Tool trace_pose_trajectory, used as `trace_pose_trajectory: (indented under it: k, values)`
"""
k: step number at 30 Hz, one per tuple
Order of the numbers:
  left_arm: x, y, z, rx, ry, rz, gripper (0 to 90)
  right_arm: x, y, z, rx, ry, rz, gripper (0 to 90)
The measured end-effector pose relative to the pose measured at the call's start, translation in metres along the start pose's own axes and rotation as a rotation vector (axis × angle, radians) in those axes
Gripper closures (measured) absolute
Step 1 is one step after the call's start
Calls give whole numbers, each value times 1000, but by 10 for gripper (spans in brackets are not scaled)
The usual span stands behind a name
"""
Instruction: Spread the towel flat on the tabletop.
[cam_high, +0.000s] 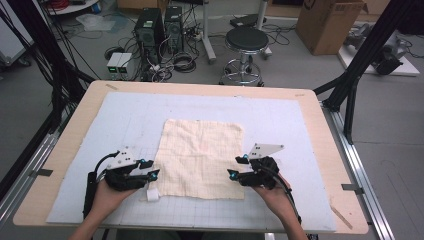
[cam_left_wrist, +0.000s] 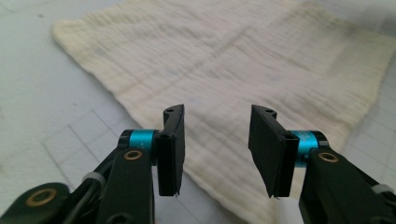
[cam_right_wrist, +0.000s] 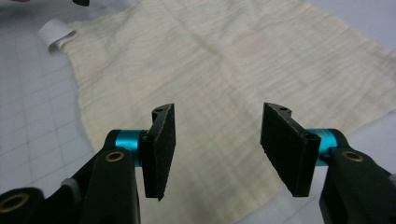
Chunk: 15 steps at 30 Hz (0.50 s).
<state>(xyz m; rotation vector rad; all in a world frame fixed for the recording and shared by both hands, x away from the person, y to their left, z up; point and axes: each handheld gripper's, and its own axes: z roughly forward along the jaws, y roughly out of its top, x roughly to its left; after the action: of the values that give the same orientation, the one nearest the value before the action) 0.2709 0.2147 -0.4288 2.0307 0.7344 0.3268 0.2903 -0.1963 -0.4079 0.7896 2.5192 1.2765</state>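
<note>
A cream square cloth (cam_high: 201, 157) lies flat on the pale gridded mat (cam_high: 125, 120), with a small white tag (cam_high: 152, 195) at its near left corner. My left gripper (cam_high: 150, 168) hovers at the cloth's left edge, jaws open and nothing between them. My right gripper (cam_high: 238, 167) sits over the cloth's right edge, also open and empty. In the left gripper view the cloth (cam_left_wrist: 243, 70) spreads out ahead of the gripper (cam_left_wrist: 217, 144). In the right gripper view the cloth (cam_right_wrist: 224, 65) and its tag (cam_right_wrist: 55, 33) lie beyond the gripper (cam_right_wrist: 217, 149).
The mat covers a wooden table (cam_high: 325, 150). Behind the table stand a round stool (cam_high: 246, 42), computer towers (cam_high: 160, 30), cables and a cardboard box (cam_high: 327, 22). Black frame posts (cam_high: 357, 60) rise at both sides.
</note>
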Motion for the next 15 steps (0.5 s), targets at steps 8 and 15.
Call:
trace_pose_trajectory:
  k: [8,15]
  values:
    - [-10,-16,2,89,-70,42,539,18,-22,4,42,29,-27,507]
    - [-12,-18,4,104,-80,74,678,19,-31,13,142,39,-34,603]
